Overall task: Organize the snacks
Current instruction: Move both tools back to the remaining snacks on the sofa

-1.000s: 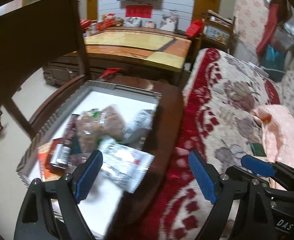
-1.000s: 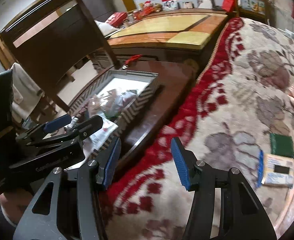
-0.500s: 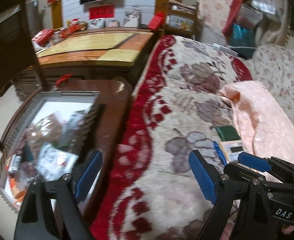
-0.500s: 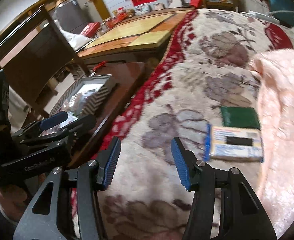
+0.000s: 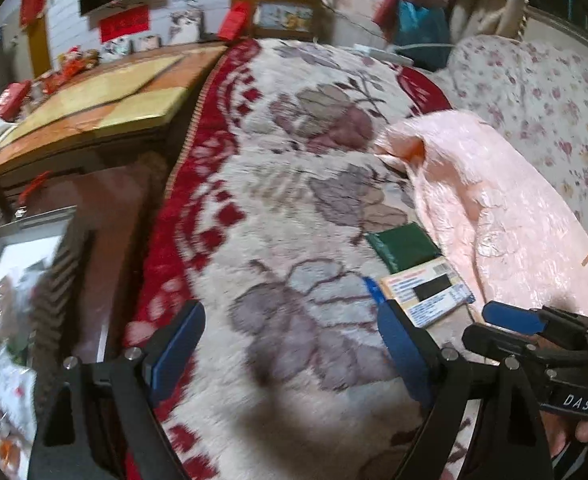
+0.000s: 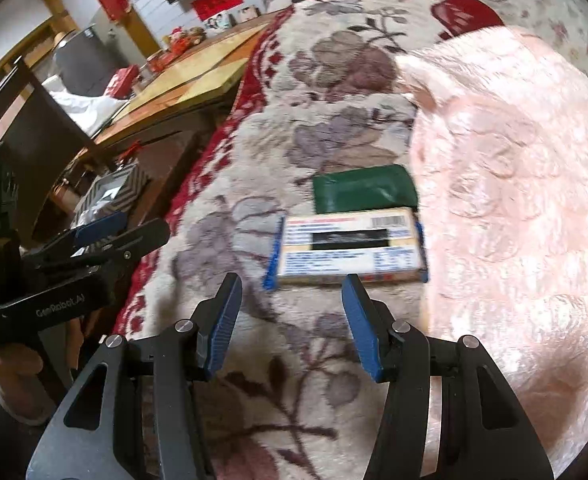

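A flat snack box (image 6: 350, 246) with a printed label and blue ends lies on the floral blanket (image 6: 334, 80); a dark green packet (image 6: 364, 194) lies just beyond it. Both also show in the left wrist view, box (image 5: 428, 296) and packet (image 5: 404, 246). My right gripper (image 6: 289, 320) is open and empty, just short of the box. My left gripper (image 5: 291, 344) is open and empty over the blanket, left of the box. A patterned tray (image 5: 63, 280) holding several snack packets sits on the dark wooden table at the far left.
A pink quilt (image 6: 514, 200) lies right of the box and packet. A dark wooden table (image 5: 113, 208) stands beside the bed's red-edged side. A larger wooden table (image 5: 93, 100) and a chair (image 6: 33, 140) stand beyond.
Both grippers have swung right, away from the tray and over the blanket. The box and green packet have come close in front of the right gripper. Both stayed open.
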The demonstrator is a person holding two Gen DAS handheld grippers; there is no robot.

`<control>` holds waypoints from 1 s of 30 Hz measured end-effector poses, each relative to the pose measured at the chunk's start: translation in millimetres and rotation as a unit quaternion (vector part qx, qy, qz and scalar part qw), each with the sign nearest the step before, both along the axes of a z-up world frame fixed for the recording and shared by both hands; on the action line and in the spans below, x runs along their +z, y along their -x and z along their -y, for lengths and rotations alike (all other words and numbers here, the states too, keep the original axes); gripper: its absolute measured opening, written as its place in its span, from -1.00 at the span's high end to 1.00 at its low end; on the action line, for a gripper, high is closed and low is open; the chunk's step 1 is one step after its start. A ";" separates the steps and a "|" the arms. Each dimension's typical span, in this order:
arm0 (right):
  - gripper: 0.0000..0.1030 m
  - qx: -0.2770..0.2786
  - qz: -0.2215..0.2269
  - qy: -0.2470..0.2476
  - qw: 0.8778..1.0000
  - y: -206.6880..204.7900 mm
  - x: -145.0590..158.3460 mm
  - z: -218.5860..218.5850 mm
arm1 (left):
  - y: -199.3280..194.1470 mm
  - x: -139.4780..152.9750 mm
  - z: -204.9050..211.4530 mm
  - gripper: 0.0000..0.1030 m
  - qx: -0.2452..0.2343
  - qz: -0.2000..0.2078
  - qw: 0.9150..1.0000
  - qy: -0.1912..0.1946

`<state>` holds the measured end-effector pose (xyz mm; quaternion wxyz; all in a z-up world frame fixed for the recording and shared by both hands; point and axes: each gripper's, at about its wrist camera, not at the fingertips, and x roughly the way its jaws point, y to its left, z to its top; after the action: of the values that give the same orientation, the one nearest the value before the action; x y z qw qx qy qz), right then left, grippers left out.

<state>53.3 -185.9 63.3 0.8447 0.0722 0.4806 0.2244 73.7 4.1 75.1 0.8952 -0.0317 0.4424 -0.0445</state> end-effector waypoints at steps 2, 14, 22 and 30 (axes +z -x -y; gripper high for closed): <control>-0.01 -0.005 -0.005 0.001 1.000 -2.1 -3.2 3.9 | -8.2 -4.5 6.0 -0.74 -0.007 -0.005 1.000 -0.001; -0.10 -0.022 -0.041 -0.008 0.999 -5.0 -24.9 22.6 | -67.2 -26.5 26.6 -0.74 -0.002 -0.025 0.999 -0.039; -0.10 -0.030 -0.038 -0.013 0.999 -3.3 -21.8 32.3 | -79.5 -51.4 55.0 -0.74 -0.041 -0.063 0.993 -0.086; -0.10 -0.056 -0.035 -0.015 0.998 -0.2 -14.0 50.1 | -46.5 -44.2 73.5 -0.74 -0.116 -0.072 0.989 -0.050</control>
<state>53.5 -236.0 49.3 0.8376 0.1192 0.5014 0.1812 120.2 -69.4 30.9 0.8501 0.0609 0.5084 -0.1232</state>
